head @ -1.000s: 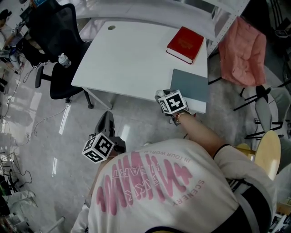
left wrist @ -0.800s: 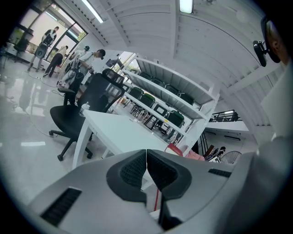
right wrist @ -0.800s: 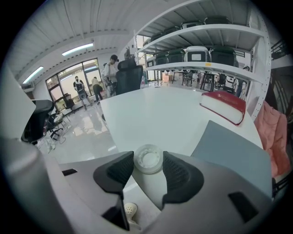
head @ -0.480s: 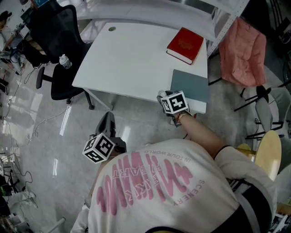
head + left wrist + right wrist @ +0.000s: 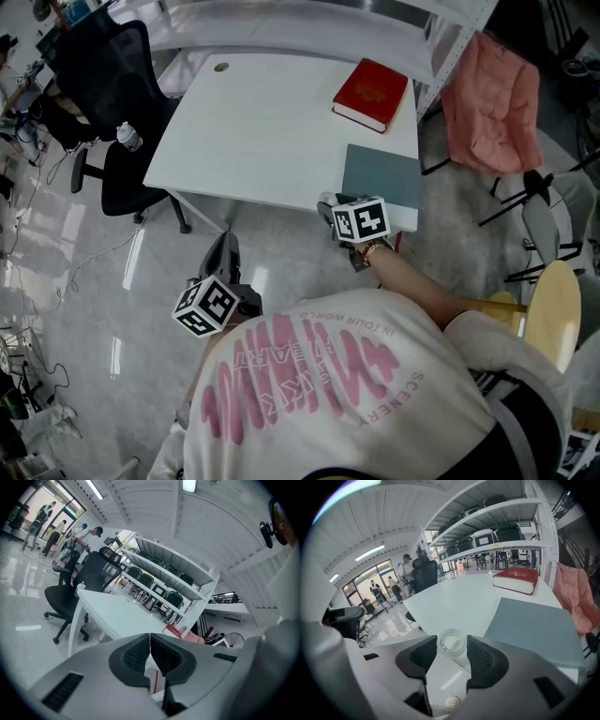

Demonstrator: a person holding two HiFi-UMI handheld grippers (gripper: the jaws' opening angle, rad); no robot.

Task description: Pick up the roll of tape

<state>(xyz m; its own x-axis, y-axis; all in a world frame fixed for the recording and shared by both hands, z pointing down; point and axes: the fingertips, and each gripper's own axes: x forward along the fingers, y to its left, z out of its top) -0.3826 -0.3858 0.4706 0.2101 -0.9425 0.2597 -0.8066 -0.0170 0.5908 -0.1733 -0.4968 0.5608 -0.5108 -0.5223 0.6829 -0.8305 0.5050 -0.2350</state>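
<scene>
Right claw [image 5: 452, 649], pinching the clear plastic tape roll [image 5: 452, 641], has risen from the white counter [image 5: 454, 602]; pickup appears achieved. Left claw [image 5: 150, 651] pressed together.

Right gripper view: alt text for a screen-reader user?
The right gripper pinches a clear roll of tape between its two fingers, over a white table. A grey pad lies to the right, with a red book beyond it.
</scene>
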